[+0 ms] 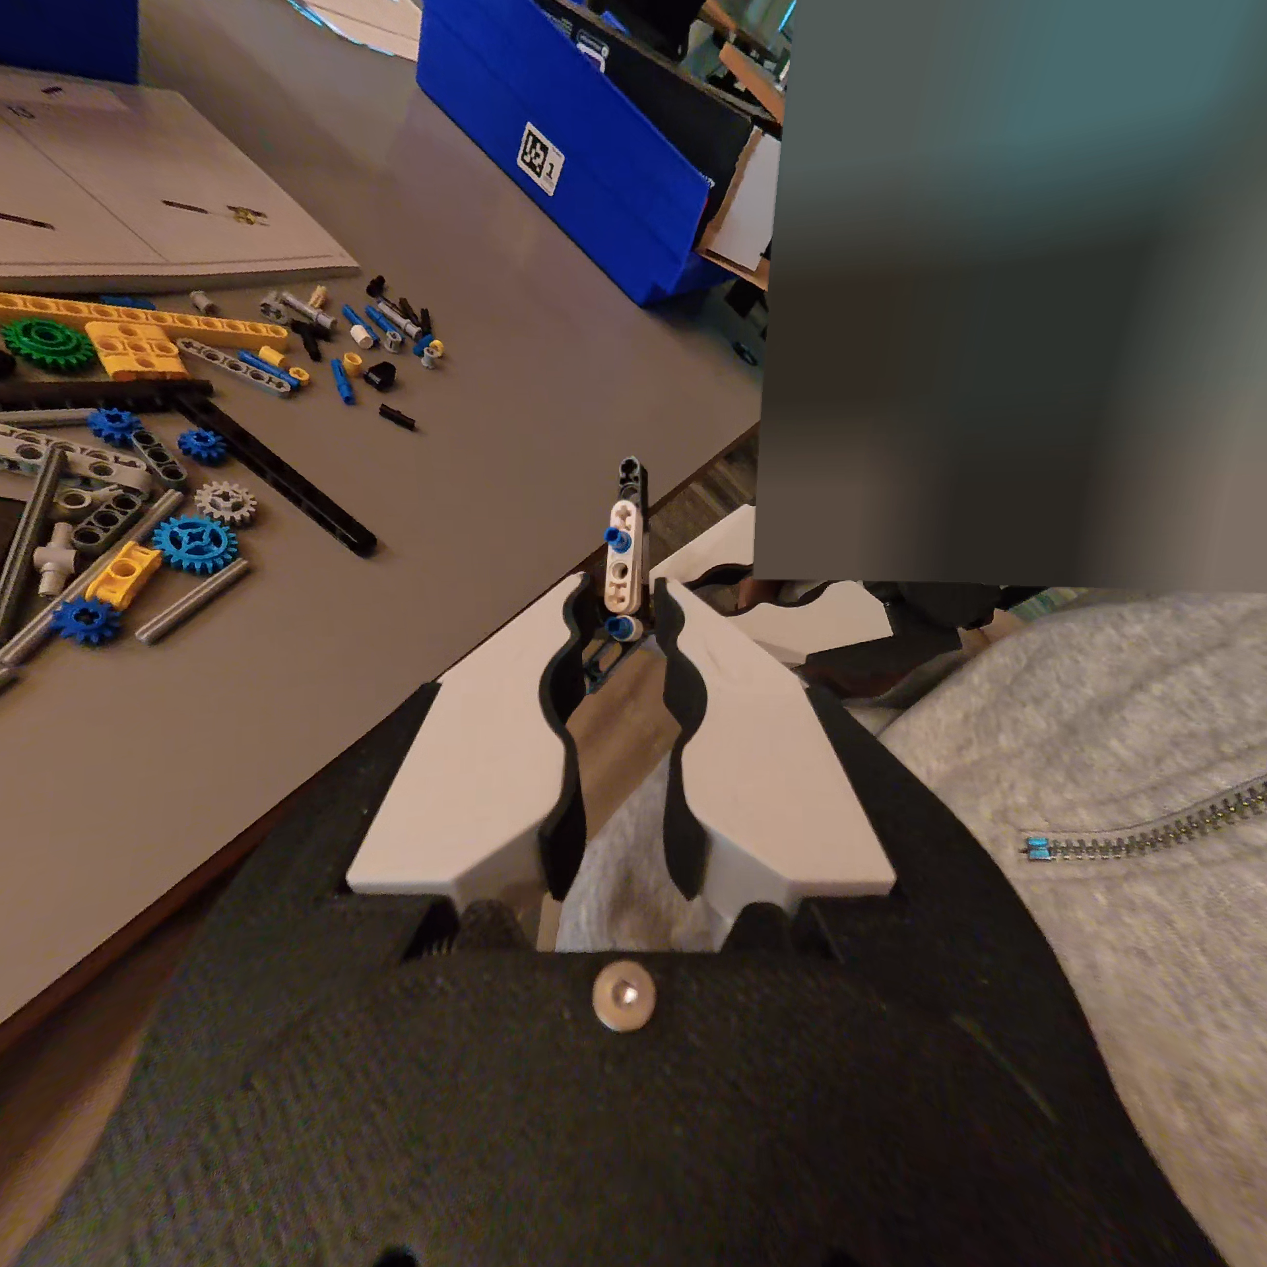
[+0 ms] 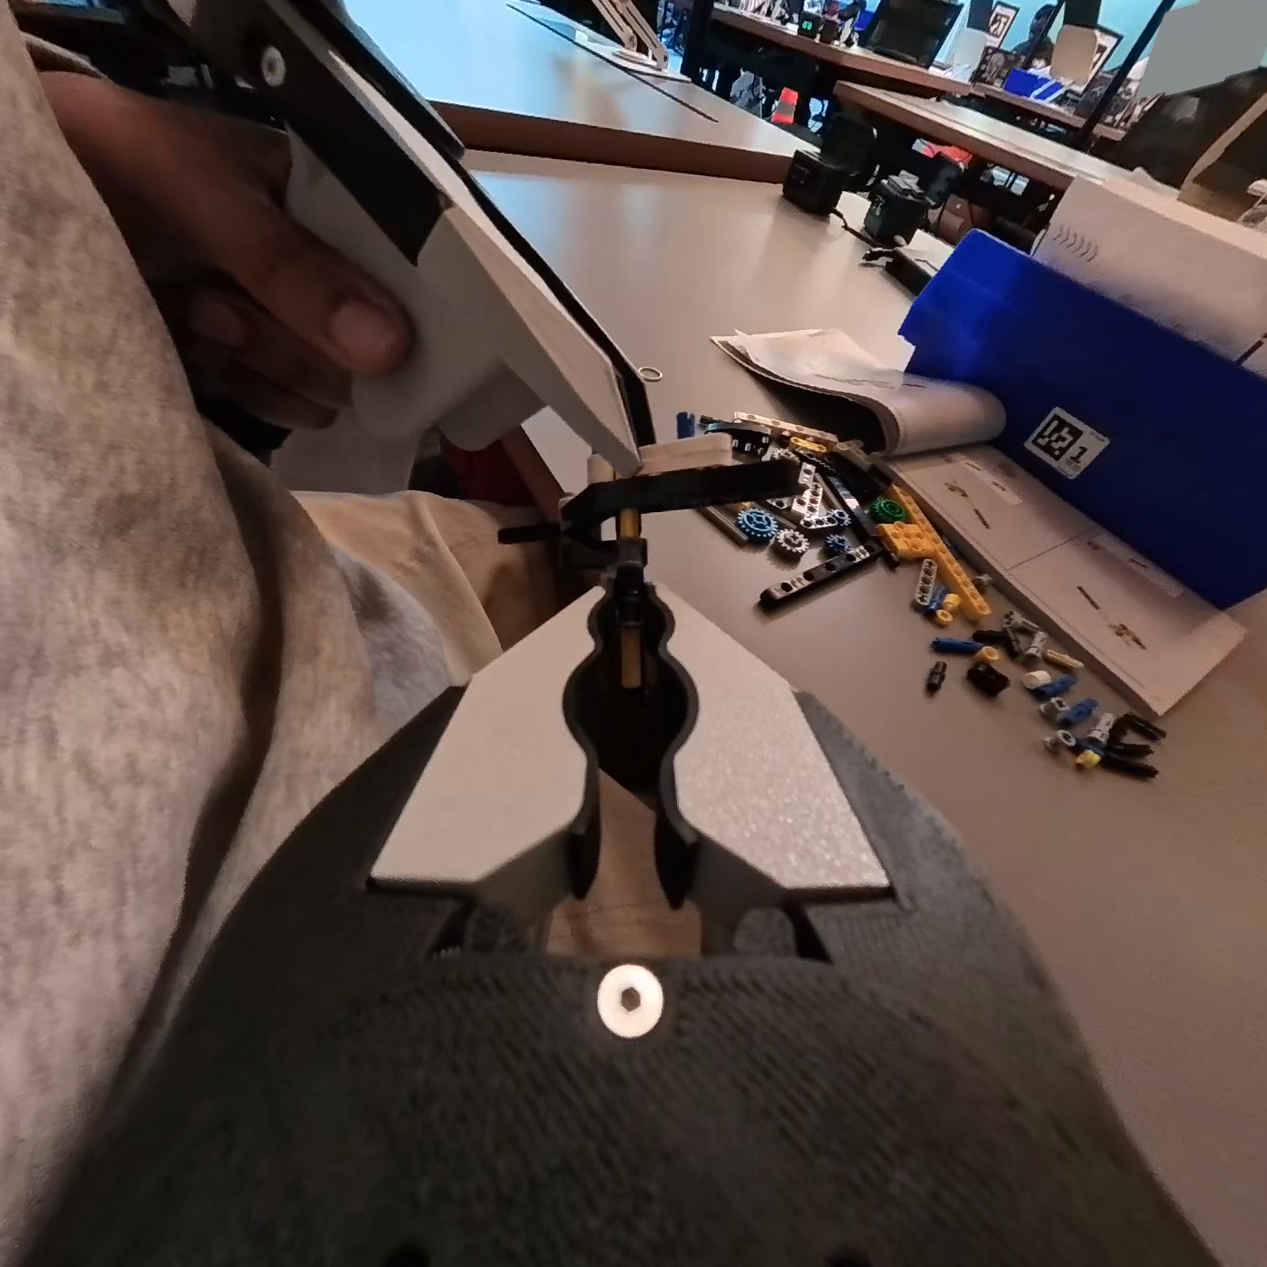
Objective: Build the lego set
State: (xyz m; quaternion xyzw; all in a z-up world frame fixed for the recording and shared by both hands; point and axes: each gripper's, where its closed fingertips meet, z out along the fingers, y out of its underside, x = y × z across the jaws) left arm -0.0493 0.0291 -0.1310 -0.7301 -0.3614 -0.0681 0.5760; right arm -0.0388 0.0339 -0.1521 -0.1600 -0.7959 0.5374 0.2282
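While most of the kit lies loose on the grey table (image 1: 480,226), only a small sub-assembly is up in the air, so I judge this build to be in its early stages. Over on the left, the heap: a green gear (image 1: 46,343), a long yellow beam (image 1: 144,317), a long black beam (image 1: 274,469), blue gears (image 1: 195,544) and grey axles (image 1: 192,602), all unjoined. Beside them, scattered blue pins (image 1: 343,380) wait near the open instruction booklet (image 1: 158,199), with a blue bin (image 1: 569,158) beyond.

Moving to centre, the left gripper (image 1: 620,617) is closed down to a narrow gap, pinching the sub-assembly (image 1: 625,555) near its lower end: a white liftarm with blue pins through it, backed by a black beam. In this view its long axis runs straight out along the fingers, tip pointing away, out over the table edge.

Now the right side. The right gripper (image 2: 629,603) is nearly closed too, nipping a tan axle (image 2: 629,658) with a black bush; the axle's long axis lies along the fingers, pointing forward and up into the underside of the black beam (image 2: 685,487), which runs crosswise, roughly level. Whether the axle is already seated in a hole, I cannot tell.

Both pieces meet in front of the person's grey sweater (image 2: 103,548), off the table, just beside its near edge. Plenty left: gears, beams and pins all unplaced.
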